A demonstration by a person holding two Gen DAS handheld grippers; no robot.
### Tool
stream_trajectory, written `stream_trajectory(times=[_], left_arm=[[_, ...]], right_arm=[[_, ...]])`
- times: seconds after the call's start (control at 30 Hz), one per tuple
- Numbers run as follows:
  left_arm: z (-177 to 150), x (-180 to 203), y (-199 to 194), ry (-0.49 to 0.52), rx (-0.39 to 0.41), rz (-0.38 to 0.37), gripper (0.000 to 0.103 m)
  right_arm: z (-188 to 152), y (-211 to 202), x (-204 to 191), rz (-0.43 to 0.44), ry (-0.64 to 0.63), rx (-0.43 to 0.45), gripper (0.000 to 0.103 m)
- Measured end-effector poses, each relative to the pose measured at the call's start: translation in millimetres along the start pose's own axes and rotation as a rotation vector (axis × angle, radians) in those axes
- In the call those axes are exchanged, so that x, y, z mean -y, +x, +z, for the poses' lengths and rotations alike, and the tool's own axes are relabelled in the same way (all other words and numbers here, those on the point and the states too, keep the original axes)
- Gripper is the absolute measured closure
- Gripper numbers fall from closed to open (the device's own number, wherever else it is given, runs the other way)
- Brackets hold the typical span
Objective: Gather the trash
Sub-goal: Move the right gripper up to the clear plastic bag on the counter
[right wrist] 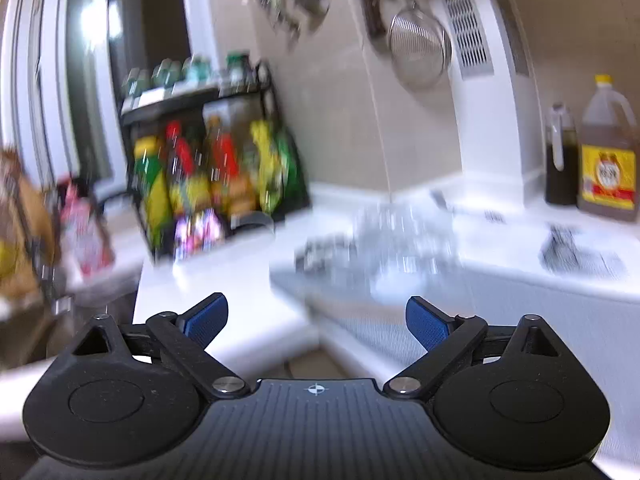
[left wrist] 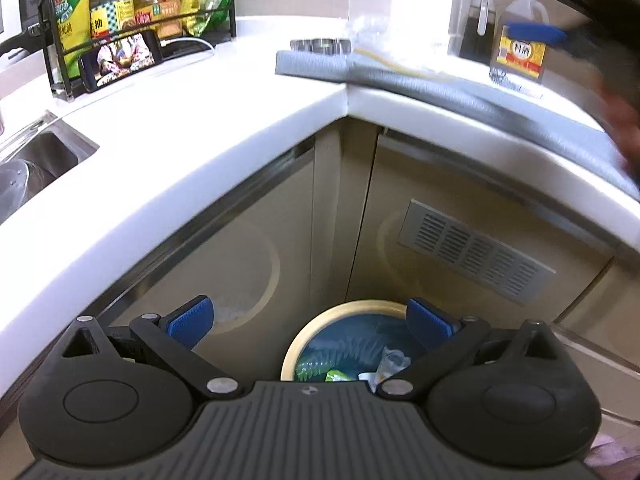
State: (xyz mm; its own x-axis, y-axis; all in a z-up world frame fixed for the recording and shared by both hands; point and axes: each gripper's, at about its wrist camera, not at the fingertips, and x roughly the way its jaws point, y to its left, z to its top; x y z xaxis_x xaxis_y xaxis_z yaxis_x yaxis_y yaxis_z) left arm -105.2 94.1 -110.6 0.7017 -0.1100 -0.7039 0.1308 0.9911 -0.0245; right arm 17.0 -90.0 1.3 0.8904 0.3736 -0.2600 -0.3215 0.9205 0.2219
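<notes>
A round trash bin (left wrist: 320, 322) with a cream rim and a blue liner stands on the floor in the cabinet corner. It holds a green wrapper (left wrist: 338, 376) and clear crumpled plastic (left wrist: 390, 362). My left gripper (left wrist: 310, 322) is open and empty, held above the bin. Clear crumpled plastic (left wrist: 384, 30) lies on a grey mat (left wrist: 460, 88) on the counter; it shows blurred in the right wrist view (right wrist: 400, 236). My right gripper (right wrist: 316, 320) is open and empty, short of the counter edge and facing that plastic. It shows blurred at the top right of the left wrist view (left wrist: 536, 32).
A white L-shaped counter (left wrist: 224, 120) wraps the corner. A black rack of bottles (left wrist: 132, 12) with a phone (left wrist: 120, 58) in front stands at the back left. A steel sink (left wrist: 36, 164) is at left. Oil jugs (right wrist: 608, 160) stand at right.
</notes>
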Motion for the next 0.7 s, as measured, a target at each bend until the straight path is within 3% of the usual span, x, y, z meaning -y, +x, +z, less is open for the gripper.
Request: stream_trajectory(times=[0.13, 0.3, 0.33, 0.4, 0.47, 0.53, 0.7], left_arm=[[1.3, -0.4, -6.0, 0.009, 0.009, -0.008, 0.0], [1.0, -7.9, -7.4, -0.001, 0.012, 0.006, 0.0], [1.6, -10.4, -6.3, -0.01, 0.008, 0.007, 0.0], [1.2, -15.3, -5.1, -0.028, -0.001, 0.011, 0.0], [1.7, -19.2, -2.0, -0.045, -0.014, 0.009, 0.0], [2.3, -20.9, -0.5, -0.056, -0.022, 0.003, 0.0], [3.2, -16.6, -1.2, -0.039, -0.011, -0.009, 0.0]], right_arm=[[24.3, 67.0, 21.5, -0.05, 0.106, -0.054, 0.006], [19.9, 135.2, 40.0, -0.097, 0.231, -0.168, 0.007], [17.2, 143.6, 40.8, -0.102, 0.242, -0.183, 0.011], [10.8, 152.4, 40.9, -0.113, 0.247, -0.186, 0.029], [7.4, 159.1, 39.3, -0.098, 0.228, -0.212, 0.068], [7.1, 156.1, 39.6, -0.08, 0.218, -0.212, 0.093], [22.7, 113.9, 43.4, -0.12, 0.126, -0.054, 0.099]])
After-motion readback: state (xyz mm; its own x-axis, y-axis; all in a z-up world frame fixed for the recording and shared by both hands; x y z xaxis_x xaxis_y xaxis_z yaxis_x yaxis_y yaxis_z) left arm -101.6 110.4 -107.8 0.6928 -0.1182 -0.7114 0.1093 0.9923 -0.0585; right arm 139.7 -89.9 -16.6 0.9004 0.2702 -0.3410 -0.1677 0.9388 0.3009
